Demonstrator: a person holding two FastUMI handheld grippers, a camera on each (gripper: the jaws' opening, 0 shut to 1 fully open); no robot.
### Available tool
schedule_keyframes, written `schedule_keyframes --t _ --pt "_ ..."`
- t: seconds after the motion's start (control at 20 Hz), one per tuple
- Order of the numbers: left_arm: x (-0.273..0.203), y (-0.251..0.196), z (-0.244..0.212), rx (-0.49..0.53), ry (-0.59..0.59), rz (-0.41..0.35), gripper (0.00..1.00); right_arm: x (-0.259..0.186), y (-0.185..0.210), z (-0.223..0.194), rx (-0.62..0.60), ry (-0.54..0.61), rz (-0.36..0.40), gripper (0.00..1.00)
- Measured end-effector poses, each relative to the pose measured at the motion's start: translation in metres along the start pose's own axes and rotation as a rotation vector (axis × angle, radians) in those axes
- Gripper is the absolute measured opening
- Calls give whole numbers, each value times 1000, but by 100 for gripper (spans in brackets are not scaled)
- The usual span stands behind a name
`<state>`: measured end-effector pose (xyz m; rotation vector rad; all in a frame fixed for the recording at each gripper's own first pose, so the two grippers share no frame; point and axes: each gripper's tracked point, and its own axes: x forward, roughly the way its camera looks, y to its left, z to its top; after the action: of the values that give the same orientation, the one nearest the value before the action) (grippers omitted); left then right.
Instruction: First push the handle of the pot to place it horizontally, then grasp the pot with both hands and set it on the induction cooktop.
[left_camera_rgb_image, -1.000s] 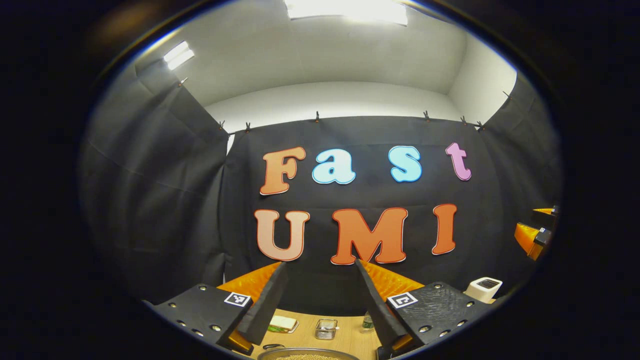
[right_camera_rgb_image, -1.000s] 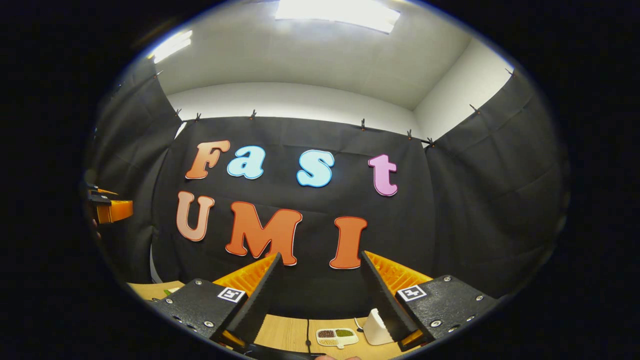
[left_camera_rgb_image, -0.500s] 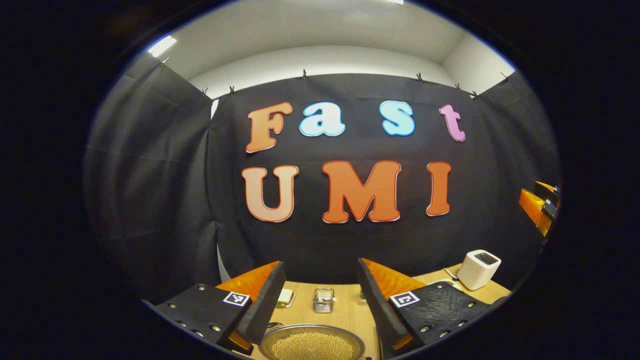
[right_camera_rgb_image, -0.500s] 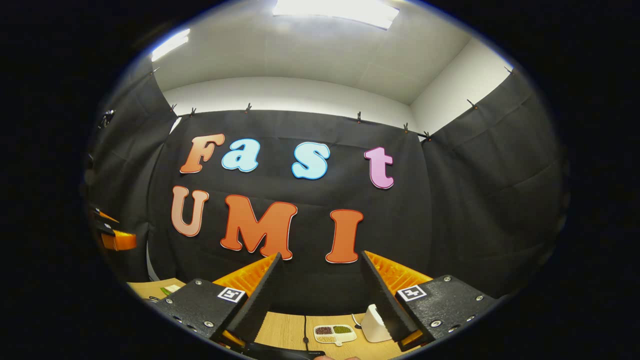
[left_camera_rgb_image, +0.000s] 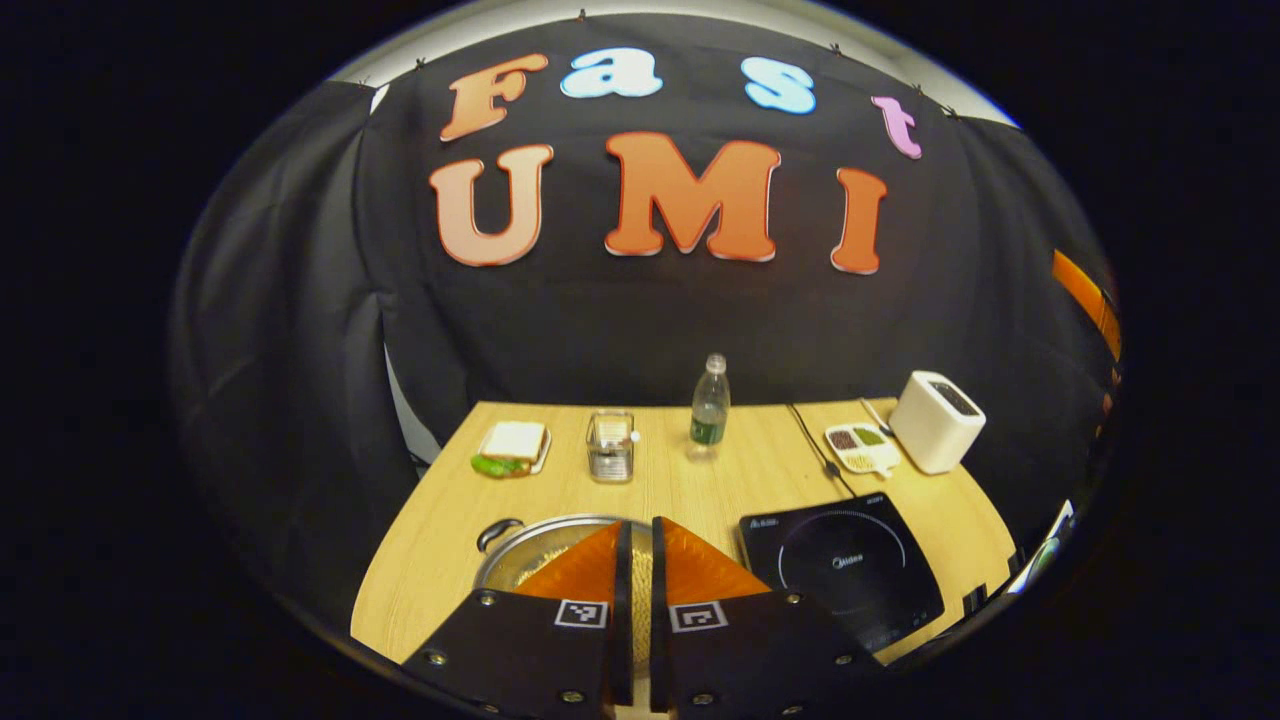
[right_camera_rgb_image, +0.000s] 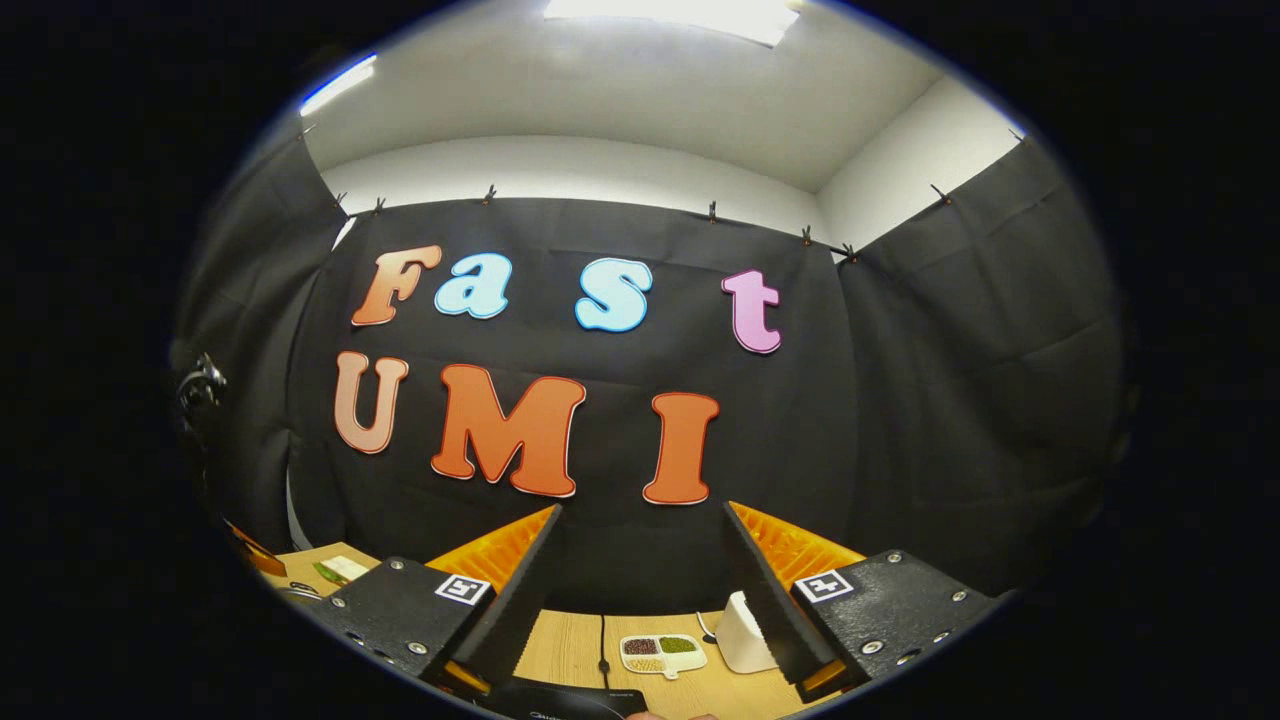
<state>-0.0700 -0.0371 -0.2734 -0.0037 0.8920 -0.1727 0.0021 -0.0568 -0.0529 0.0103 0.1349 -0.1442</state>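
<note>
Hovering with fingers pressed together, the left gripper sits just above the round steel pot — likely readied as a blunt pusher for its dark handle. Black induction cooktop lies right. Right gripper held apart, aimed high.

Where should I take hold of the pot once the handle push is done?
Judging from the left gripper view, take the pot by its rim, one tool at each side. It is wide, shallow and filled with grains, so opposed side grips should keep it level. The dark side handle at its far left marks the left tool's side; the induction cooktop lies to its right.
</note>
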Motion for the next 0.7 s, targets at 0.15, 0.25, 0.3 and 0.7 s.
schedule_keyframes --t 0.15,0.25,0.3,0.7 --pt "3 -10 -51 21 167 -53 3 1 0 -8 8 30 3 95" --pt "3 -15 -77 54 255 -82 3 4 -2 -11 7 36 -3 95" --pt "2 -18 -89 65 298 -102 3 4 -3 -12 4 39 -4 95" --pt "-18 -29 -179 85 645 -184 3 2 -7 -24 -28 69 -16 95"
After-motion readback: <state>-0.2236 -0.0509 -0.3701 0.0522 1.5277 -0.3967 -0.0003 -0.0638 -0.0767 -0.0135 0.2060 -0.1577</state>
